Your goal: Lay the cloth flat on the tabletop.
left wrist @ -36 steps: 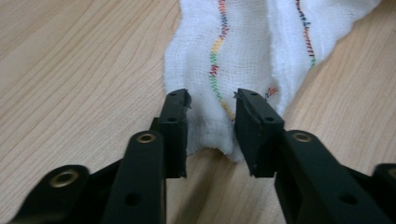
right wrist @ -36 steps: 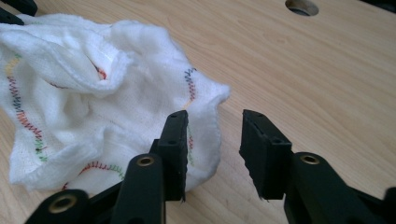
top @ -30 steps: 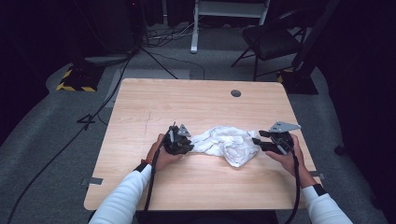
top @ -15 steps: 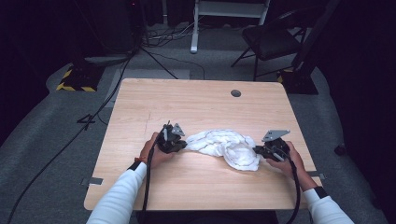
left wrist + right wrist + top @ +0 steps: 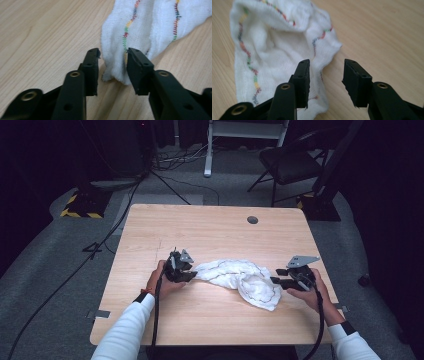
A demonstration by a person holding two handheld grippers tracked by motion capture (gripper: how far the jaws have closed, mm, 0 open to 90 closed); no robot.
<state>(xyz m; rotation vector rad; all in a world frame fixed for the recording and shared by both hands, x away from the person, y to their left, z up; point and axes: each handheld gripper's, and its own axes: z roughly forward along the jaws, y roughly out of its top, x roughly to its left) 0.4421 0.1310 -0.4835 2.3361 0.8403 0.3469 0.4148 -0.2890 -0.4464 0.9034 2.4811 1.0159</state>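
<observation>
From above, a crumpled white cloth (image 5: 240, 277) lies on the wooden worktop (image 5: 210, 227) a little toward six o'clock of its middle. The left gripper (image 5: 186, 275) sits at the cloth's nine o'clock end and the right gripper (image 5: 276, 280) at its three o'clock edge, each held in a hand.

In the left gripper view, the jaws are spread, and a corner of the cloth (image 5: 150, 27), stitched in coloured thread, lies between them without being pinched.

In the right gripper view, the jaws are likewise released, straddling a rumpled fold at the edge of the cloth (image 5: 274, 42).

The risk I see: the fabric is bunched, so closing here could pinch several layers rather than one hem, or the thin corner could slide out on the left, leaving the cloth twisted when pulled.
</observation>
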